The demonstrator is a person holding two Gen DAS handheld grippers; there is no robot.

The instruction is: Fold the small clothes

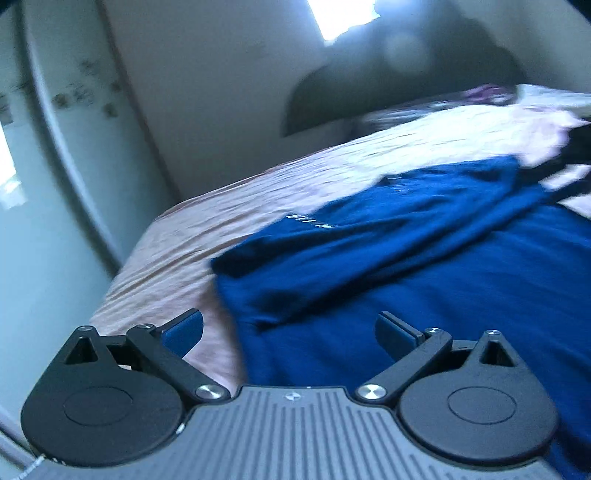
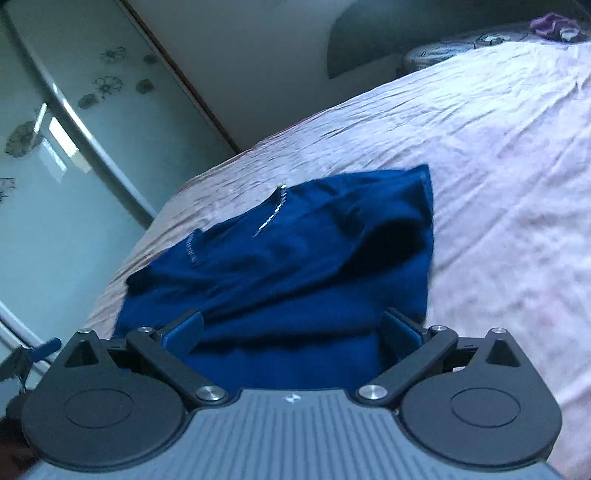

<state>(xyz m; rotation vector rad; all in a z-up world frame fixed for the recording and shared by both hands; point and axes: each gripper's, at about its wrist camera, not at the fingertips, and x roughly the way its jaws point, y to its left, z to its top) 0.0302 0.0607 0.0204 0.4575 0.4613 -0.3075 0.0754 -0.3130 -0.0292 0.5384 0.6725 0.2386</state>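
Note:
A dark blue small garment [image 1: 424, 258] with a thin white stitched trim lies rumpled on a bed covered by a pale pink sheet [image 1: 280, 188]. My left gripper [image 1: 288, 332] is open and empty, low over the garment's near left edge. In the right wrist view the same blue garment [image 2: 295, 266] lies spread with its neckline away from me. My right gripper [image 2: 291, 332] is open and empty, its fingers [image 2: 184, 330] straddling the near part of the cloth. The left wrist view is blurred.
The pink sheet [image 2: 480, 147] extends wide to the right. A grey wardrobe door with a flower pattern [image 2: 85, 122] stands left of the bed. A dark headboard [image 2: 369, 40], a patterned pillow [image 2: 461, 44] and a purple item [image 2: 554, 24] lie at the far end.

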